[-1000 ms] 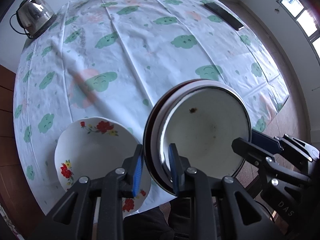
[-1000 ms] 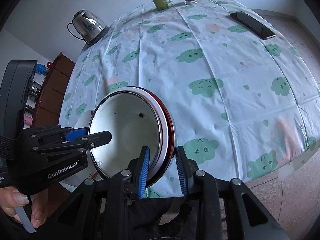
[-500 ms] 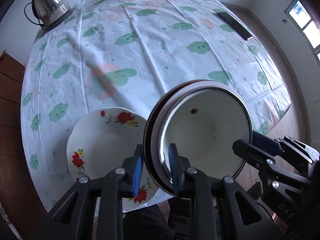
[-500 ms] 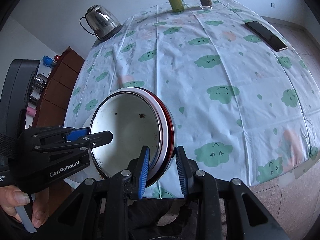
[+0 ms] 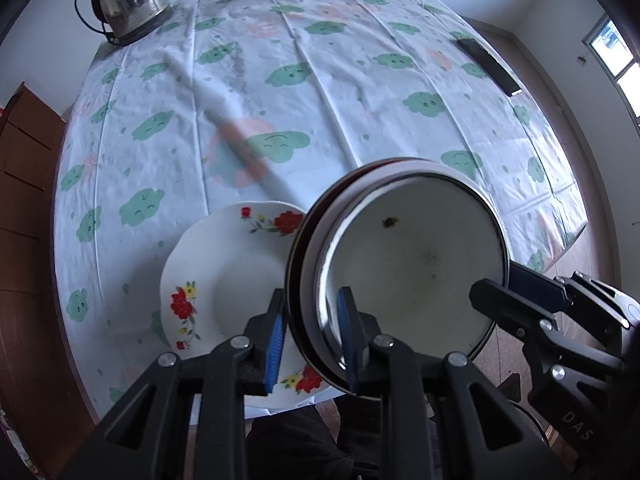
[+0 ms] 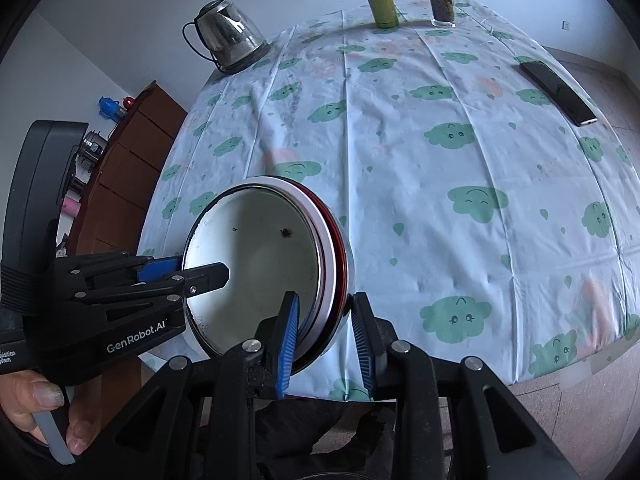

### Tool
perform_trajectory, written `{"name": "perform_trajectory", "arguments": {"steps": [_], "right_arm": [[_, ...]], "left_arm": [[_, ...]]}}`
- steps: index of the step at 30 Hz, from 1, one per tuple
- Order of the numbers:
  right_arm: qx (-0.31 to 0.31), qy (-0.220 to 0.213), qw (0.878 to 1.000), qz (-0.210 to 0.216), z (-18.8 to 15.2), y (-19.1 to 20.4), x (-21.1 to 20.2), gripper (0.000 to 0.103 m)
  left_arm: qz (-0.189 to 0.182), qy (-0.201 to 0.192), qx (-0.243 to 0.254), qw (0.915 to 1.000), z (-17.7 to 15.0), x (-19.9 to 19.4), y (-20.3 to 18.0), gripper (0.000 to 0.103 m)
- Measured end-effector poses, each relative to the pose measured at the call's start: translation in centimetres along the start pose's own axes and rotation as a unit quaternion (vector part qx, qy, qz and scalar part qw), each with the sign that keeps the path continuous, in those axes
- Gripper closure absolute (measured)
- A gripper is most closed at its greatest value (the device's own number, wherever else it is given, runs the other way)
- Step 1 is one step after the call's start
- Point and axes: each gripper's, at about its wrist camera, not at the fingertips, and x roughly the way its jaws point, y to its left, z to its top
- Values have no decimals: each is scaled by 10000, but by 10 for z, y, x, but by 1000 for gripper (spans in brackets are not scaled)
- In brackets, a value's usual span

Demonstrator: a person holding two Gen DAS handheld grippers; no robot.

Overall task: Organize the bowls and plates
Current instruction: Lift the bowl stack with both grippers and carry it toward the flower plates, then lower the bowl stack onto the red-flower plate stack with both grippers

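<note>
The nested bowls [image 5: 416,272] are hanging tipped on edge above the near table edge, just beside the flowered plate [image 5: 224,296], likely for stacking there. The left gripper [image 5: 310,336] and the right gripper [image 6: 326,340] are each pinching opposite rims, nearly closed, sharing the weight of 3 shells.

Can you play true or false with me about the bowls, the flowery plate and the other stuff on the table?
1. Both grippers, left and right, hold the stacked bowls. True.
2. The flowery plate is up in the air. False: it lies on the table.
3. The kettle lies tipped over. False: it stands upright.
4. A phone lies on the tablecloth. True.
5. The top bowl is full of soup. False: only a dark speck.
</note>
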Motion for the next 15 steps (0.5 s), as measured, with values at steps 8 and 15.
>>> {"name": "perform_trajectory", "arguments": {"steps": [8,15], "right_arm": [[-190,65,9998,31,5,17,6,74],[-314,135,9994,99,8,31,13,74]], "left_arm": [[32,-19,-162,9999,-4,-3,16,81],[69,8,-311,9995,-7,-2,32,81]]}}
